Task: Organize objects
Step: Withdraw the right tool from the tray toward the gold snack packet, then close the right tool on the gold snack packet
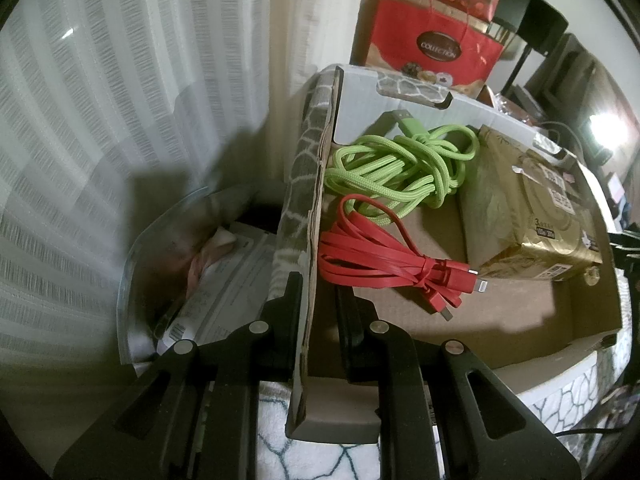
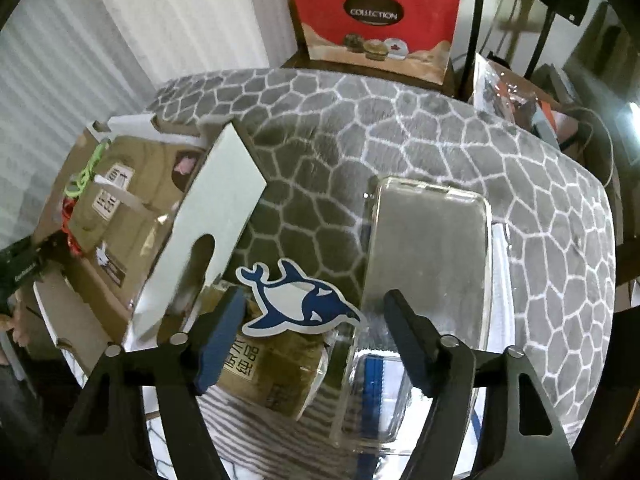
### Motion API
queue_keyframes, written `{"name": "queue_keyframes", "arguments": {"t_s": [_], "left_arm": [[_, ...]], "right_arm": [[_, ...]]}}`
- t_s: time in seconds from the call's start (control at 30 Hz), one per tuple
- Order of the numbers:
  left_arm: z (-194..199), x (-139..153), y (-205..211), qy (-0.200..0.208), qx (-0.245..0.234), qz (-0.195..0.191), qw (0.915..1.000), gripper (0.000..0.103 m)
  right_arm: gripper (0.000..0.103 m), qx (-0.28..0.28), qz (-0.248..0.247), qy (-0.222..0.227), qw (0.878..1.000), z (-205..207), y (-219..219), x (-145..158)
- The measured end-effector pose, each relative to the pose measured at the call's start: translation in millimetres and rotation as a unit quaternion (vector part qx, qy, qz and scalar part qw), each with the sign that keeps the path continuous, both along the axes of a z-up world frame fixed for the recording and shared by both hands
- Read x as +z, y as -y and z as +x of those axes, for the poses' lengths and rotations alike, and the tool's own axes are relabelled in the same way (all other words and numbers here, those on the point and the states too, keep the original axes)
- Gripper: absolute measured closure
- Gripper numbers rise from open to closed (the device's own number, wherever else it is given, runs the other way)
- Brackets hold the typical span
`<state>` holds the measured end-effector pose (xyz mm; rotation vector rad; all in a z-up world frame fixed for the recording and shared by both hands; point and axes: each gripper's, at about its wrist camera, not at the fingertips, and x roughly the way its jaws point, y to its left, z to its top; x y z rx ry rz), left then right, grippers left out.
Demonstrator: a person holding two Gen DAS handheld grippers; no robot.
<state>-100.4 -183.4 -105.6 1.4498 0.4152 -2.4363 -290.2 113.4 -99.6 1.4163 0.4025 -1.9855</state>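
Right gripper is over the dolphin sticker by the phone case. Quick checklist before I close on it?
1. Right gripper open: ok.
2. Dolphin sticker between the fingers: ok.
3. Clear phone case outside the jaws: not ok, the right finger overlaps its edge.
4. Pads touching the sticker: cannot tell.
5. Left gripper shut on the box wall: ok.
6. Free floor in the box beside the red cable: ok.

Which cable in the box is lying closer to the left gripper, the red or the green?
The red cable, flat and bundled, lies nearer the left gripper; the braided green cable sits farther back in the box.
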Motion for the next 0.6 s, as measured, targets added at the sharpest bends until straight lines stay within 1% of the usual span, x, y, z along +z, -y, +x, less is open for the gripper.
{"name": "queue_keyframes", "arguments": {"t_s": [0.07, 0.17, 0.3, 0.33, 0.4, 0.6], "left_arm": [[0.0, 0.0, 0.0, 0.000, 0.000, 0.000, 1.0000, 0.088], [0.0, 0.0, 0.0, 0.000, 0.000, 0.000, 1.0000, 0.088], [0.5, -0.1, 0.4, 0.000, 0.001, 0.000, 1.0000, 0.088], [0.3, 0.0, 0.3, 0.000, 0.009, 0.000, 1.0000, 0.088], [0.4, -0.1, 0.4, 0.001, 0.009, 0.000, 1.0000, 0.088], [0.3, 0.0, 0.2, 0.000, 0.009, 0.000, 1.0000, 0.088]], "right_arm": [[0.034, 0.008, 0.006, -0.007, 1.000, 2.2, 2.2, -1.0], [0.042, 0.013, 0.007, -0.005, 1.000, 3.7, 5.0, -0.2], [0.043, 0.016, 0.016, -0.009, 1.000, 5.9, 7.8, 2.5], [0.043, 0.017, 0.017, -0.011, 1.000, 6.8, 7.7, 3.5], [0.043, 0.016, 0.016, -0.013, 1.000, 8.5, 6.8, 6.3], [0.043, -0.008, -0.011, -0.016, 1.000, 7.4, -9.1, 26.0]]}}
